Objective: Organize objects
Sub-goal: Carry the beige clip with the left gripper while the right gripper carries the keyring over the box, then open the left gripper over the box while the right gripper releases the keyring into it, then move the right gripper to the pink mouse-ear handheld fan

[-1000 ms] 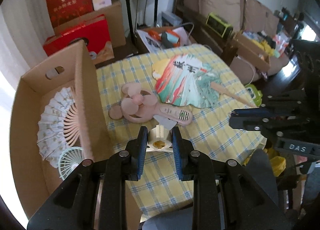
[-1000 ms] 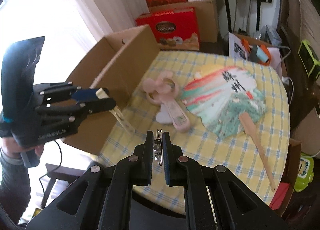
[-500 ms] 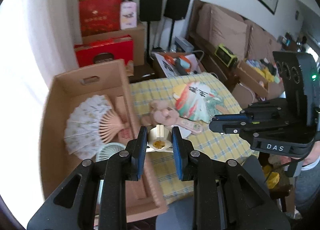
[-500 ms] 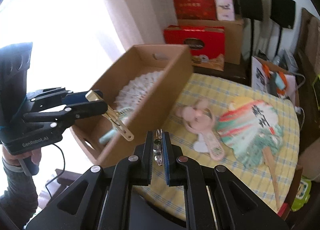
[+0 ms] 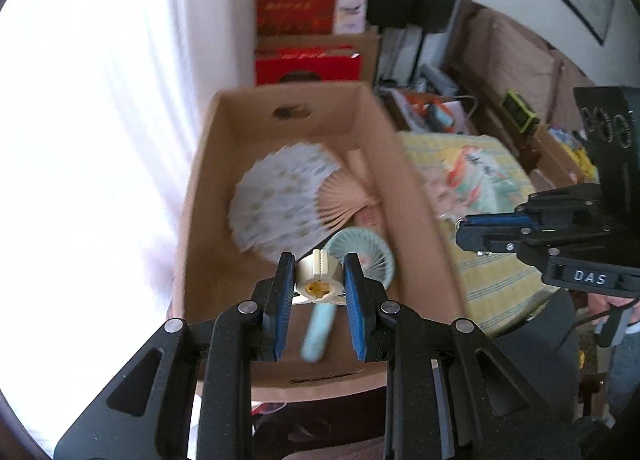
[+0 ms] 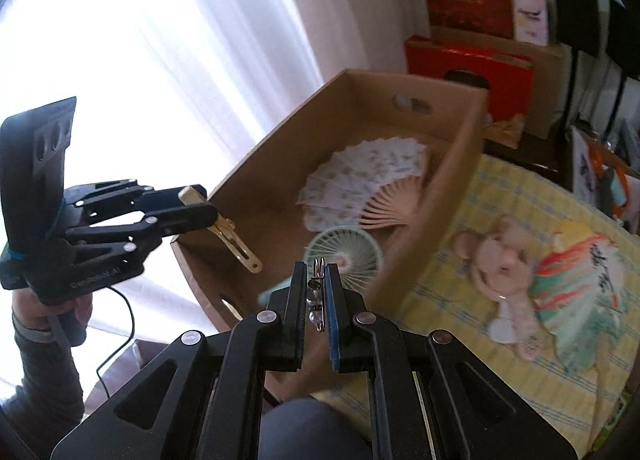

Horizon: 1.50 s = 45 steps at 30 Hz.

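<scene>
My left gripper (image 5: 319, 272) is shut on a cream and gold hair clip (image 5: 319, 280) and hangs over the open cardboard box (image 5: 404, 187). In the right wrist view that clip (image 6: 230, 234) sticks out gold from the left gripper (image 6: 196, 203), above the box's near left corner. My right gripper (image 6: 316, 280) is shut on a small beaded metal hairpin (image 6: 317, 302), just above the box (image 6: 460, 183). The right gripper (image 5: 476, 238) also shows at the right of the left wrist view. Inside the box lie a white folding fan (image 5: 280, 199) and a mint handheld fan (image 5: 360, 250).
A table with a yellow checked cloth (image 6: 460, 300) stands right of the box. On it lie a pink bear-eared handheld fan (image 6: 500, 260) and a painted round fan (image 6: 580, 292). Red gift boxes (image 5: 308, 63), speakers and a sofa fill the back. A bright curtained window is to the left.
Both grippers have swung left from above the table to above the cardboard box, each still holding its clip. The box's inside now fills the middle of both views.
</scene>
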### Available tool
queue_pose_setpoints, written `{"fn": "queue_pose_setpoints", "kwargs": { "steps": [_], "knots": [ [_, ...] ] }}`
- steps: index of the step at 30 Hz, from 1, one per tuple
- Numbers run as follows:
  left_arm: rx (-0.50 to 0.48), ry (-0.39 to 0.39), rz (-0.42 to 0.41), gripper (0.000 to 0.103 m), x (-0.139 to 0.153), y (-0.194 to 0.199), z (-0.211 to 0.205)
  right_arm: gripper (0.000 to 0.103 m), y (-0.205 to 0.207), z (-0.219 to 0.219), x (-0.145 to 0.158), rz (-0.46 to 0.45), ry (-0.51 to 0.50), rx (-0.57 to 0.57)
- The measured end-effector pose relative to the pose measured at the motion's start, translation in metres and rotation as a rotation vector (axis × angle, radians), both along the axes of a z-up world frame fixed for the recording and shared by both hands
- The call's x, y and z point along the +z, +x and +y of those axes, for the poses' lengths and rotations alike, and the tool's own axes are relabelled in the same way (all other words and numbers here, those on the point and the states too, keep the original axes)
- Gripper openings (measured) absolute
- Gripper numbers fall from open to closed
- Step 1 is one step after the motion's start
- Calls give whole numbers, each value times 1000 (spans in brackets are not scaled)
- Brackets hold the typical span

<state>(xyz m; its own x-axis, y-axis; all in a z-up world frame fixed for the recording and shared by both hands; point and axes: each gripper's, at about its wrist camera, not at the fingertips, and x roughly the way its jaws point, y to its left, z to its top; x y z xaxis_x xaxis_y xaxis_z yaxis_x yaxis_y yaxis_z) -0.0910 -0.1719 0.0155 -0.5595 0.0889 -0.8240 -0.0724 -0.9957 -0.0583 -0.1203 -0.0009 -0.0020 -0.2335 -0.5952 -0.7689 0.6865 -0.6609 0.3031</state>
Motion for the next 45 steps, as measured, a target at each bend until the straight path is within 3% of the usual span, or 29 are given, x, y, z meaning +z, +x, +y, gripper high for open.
{"fn": "queue_pose_setpoints", "kwargs": {
  "steps": [8, 19, 26, 32, 34, 36, 45],
  "knots": [
    [50, -25, -92, 23, -45, -5, -27, 8, -13, -48, -27, -78, 0, 9],
    [83, -30, -165, 23, -80, -4, -42, 9, -28, -98, -62, -168, 42, 6],
    [114, 19, -132, 51, -75, -1, -50, 11, -31, -107, -72, -183, 48, 9],
    [112, 15, -117, 64, -65, -2, -48, 11, -31, -93, -57, -126, 64, -10],
    [114, 17, -104, 68, -61, -1, -46, 18, -31, -88, -50, -108, 62, -16],
    [115, 30, -93, 75, -57, -1, -46, 39, -29, -81, -41, -71, 68, -28],
    [107, 60, -53, 86, -42, 1, -35, 53, -20, -48, -21, 27, 95, -75]
  ]
}}
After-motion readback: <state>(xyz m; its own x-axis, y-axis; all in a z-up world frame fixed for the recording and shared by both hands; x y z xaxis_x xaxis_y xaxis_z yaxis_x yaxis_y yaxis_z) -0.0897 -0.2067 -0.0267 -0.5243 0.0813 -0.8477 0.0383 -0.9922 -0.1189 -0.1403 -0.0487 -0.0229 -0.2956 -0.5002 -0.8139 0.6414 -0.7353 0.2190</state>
